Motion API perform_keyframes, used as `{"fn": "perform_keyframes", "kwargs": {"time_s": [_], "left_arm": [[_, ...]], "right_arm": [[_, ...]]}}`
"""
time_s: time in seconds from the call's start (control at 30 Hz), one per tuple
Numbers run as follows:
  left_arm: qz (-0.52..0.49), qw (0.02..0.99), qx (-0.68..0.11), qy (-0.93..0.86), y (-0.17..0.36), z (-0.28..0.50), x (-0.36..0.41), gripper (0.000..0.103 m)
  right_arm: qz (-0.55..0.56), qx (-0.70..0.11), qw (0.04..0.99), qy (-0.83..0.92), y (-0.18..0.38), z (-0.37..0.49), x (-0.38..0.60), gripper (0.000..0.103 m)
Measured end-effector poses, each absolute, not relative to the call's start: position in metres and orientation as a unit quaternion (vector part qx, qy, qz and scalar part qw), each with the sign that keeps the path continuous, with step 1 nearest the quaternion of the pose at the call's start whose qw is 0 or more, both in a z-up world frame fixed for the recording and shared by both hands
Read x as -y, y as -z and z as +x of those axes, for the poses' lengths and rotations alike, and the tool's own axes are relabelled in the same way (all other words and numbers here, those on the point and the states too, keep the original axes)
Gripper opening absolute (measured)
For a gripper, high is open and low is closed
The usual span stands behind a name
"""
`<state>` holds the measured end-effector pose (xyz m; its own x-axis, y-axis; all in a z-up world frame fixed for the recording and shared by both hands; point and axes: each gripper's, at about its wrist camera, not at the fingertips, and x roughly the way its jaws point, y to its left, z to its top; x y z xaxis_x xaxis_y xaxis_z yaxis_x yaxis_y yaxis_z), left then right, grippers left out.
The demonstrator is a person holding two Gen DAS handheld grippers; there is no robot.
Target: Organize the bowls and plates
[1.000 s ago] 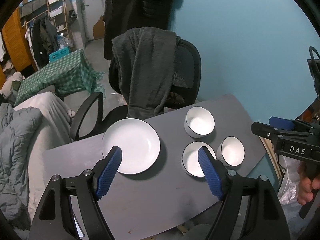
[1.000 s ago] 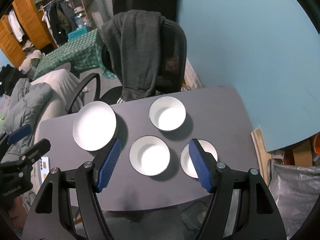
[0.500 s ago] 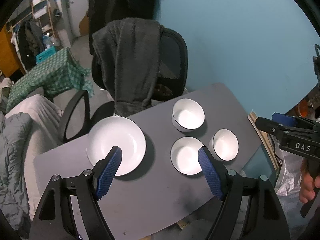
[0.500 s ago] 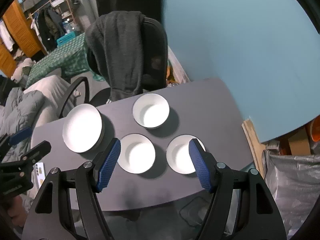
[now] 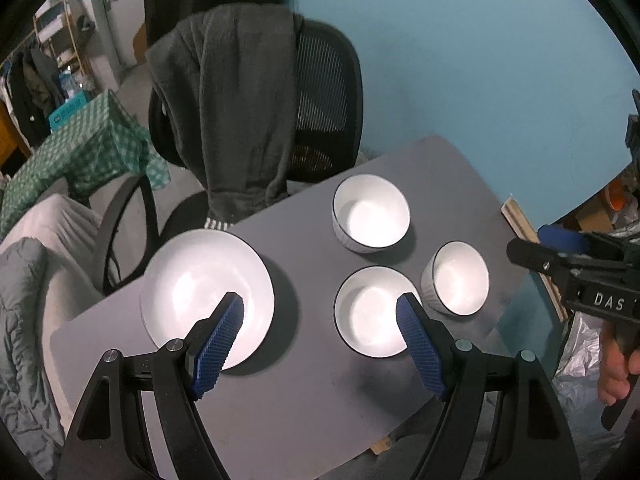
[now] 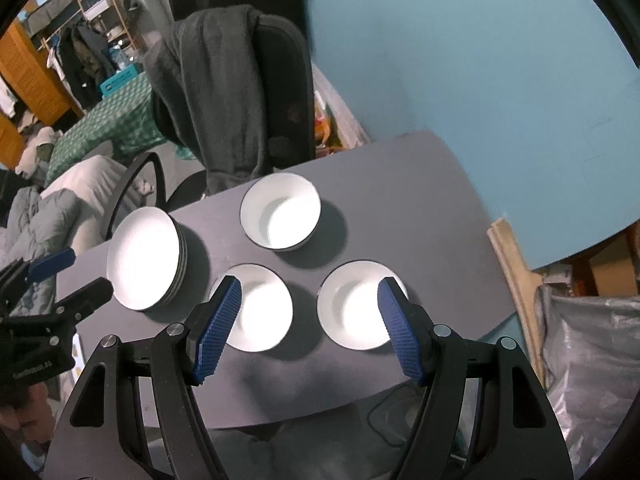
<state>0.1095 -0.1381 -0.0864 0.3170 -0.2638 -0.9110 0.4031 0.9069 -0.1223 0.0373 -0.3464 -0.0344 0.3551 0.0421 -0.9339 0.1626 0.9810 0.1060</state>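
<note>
**Both grippers open and empty above four white dishes**

Your left gripper [image 5: 320,344] hangs above the grey table [image 5: 304,400] with its blue pads spread wide and nothing between them. Seen from its camera, the left pad overlaps the 5 o'clock edge of the large white plate [image 5: 200,284], and the right pad overlaps the 3 o'clock edge of the near middle bowl [image 5: 368,312]; neither pad looks to be touching a dish. The plate sits at about 9 o'clock on the table, apart from the bowls.

Your right gripper [image 6: 310,326] is also open, a little less wide, and holds nothing. In its view the left pad crosses the 8 o'clock rim of the middle bowl [image 6: 260,308], and the right pad crosses the 3 o'clock rim of the right-hand bowl [image 6: 352,308]. The bare strip of table between those two bowls lies midway between your pads.

The deeper far bowl [image 6: 280,212] stands at 12 o'clock from that pair, apart from both. In the right camera the plate [image 6: 140,260] shows stacked rims along its 3 o'clock side, so it may be more than one plate; you cannot tell how many.

Beyond the table at 12 o'clock is a black office chair [image 5: 328,92] with a dark grey garment [image 5: 236,112] draped over its back. Your right hand [image 5: 616,364] shows at 3 o'clock in the left camera.
</note>
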Motion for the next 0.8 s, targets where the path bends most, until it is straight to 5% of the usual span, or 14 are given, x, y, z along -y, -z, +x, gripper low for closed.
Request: {"fn": "perform_keyframes", "kwargs": {"time_s": [0.8], "left_arm": [[0.019,0.741,-0.65,0.166,0.207,0.121,0.151,0.08]], "right_arm": [[-0.023,-0.625,0.772,-0.114,0.153,0.091,0.317,0.069]]}}
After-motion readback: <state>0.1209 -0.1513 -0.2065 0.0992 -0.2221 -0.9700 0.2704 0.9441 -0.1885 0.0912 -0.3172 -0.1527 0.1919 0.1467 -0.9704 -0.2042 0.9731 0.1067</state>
